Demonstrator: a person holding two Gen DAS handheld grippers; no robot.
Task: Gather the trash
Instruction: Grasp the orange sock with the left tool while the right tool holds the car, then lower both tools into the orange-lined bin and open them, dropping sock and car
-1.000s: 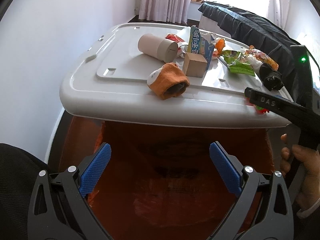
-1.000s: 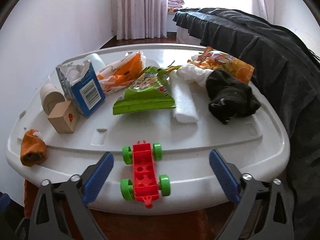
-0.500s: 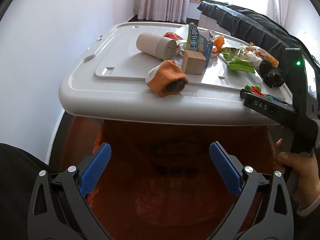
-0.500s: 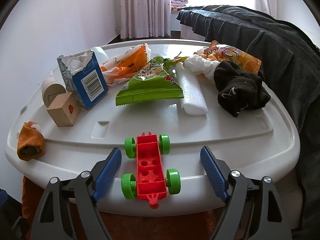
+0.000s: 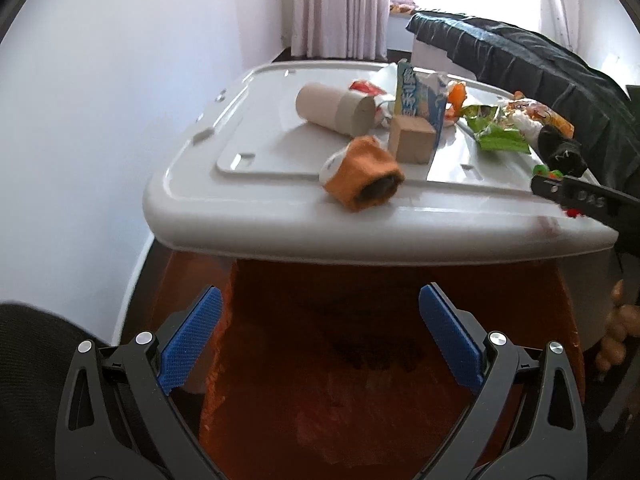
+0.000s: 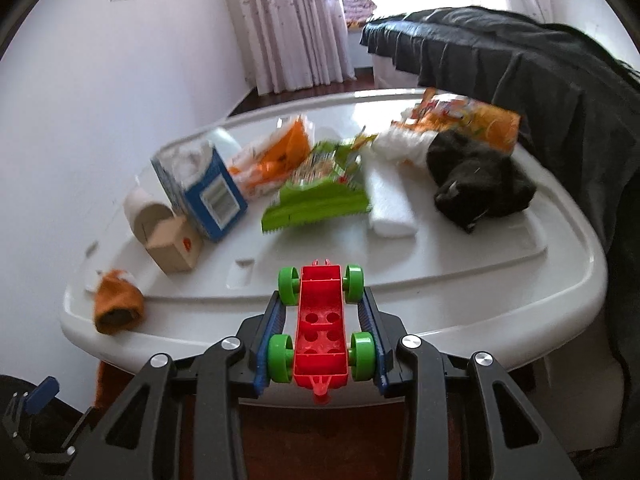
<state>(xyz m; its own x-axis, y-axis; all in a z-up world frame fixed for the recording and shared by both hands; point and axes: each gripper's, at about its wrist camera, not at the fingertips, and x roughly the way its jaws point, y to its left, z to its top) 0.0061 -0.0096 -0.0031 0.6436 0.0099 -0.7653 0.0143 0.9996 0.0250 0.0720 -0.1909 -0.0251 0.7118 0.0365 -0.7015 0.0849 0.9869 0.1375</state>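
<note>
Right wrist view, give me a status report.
Right claw closing on the red toy car, pads at its green wheels. Left claw open, empty, over the orange bag. Wrappers ahead, path clear.

A white plastic lid [image 6: 460,300] serves as the bench. On it are seen an orange sock [image 6: 118,306], a cardboard cube [image 6: 174,246], a blue carton [image 6: 204,196], a green wrapper [image 6: 316,200], a white foam piece [image 6: 390,208] and a black sock [image 6: 480,188].
</note>
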